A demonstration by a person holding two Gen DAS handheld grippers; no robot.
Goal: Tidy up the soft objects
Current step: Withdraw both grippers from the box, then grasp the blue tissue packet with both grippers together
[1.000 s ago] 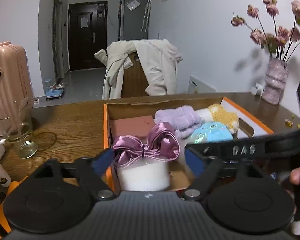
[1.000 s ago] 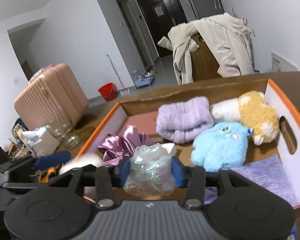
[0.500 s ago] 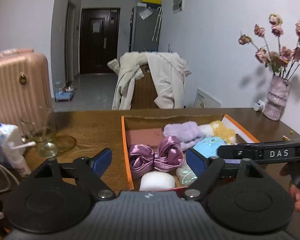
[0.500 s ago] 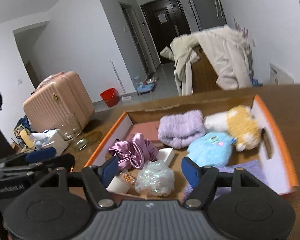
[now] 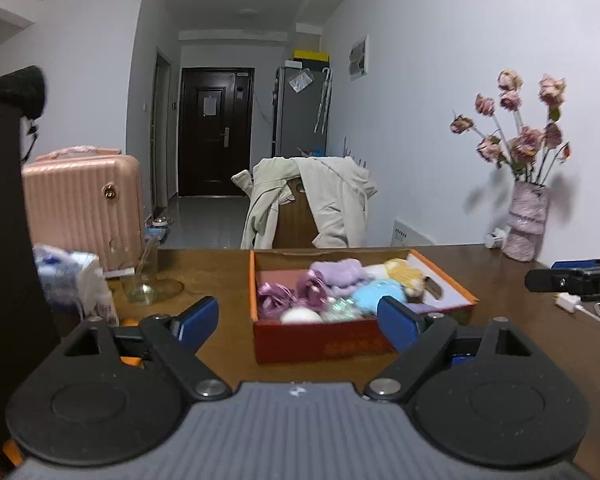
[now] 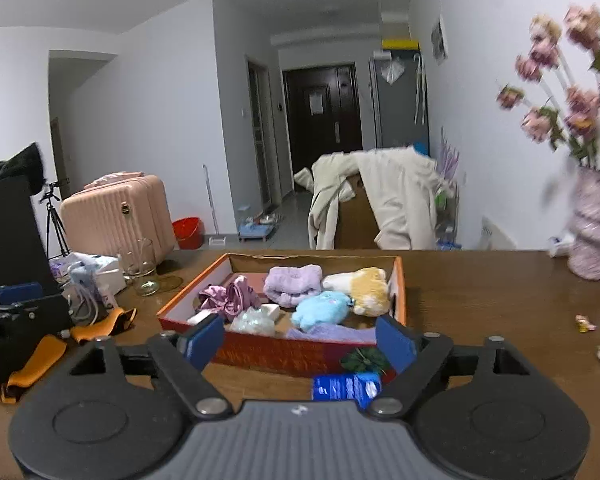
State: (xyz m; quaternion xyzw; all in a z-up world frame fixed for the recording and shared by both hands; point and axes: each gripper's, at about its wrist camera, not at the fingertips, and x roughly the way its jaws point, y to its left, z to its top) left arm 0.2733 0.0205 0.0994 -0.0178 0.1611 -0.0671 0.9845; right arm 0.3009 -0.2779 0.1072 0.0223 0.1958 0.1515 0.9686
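Note:
An orange-red cardboard box (image 5: 324, 346) (image 6: 276, 350) sits on the brown table. It holds a purple satin bow (image 6: 230, 294), a lilac fluffy band (image 6: 294, 282), a blue plush (image 6: 322, 310), a yellow-white plush (image 6: 364, 286), a clear crinkly pouch (image 6: 254, 320), a white round puff (image 5: 300, 315) and a lilac cloth (image 6: 332, 334). My left gripper (image 5: 296, 326) is open and empty, held back from the box's front. My right gripper (image 6: 300, 342) is open and empty, also back from the box.
A glass jar (image 6: 142, 268), tissue pack (image 5: 70, 280), orange straps (image 6: 32, 360), a blue packet (image 6: 346, 386) and a green leaf (image 6: 364, 360) lie on the table. A vase of dried roses (image 6: 592, 232) stands at right. A chair with a coat (image 5: 312, 204) is behind.
My right gripper opened and left the clear pouch in the box. Both grippers pulled back and up, away from the box.

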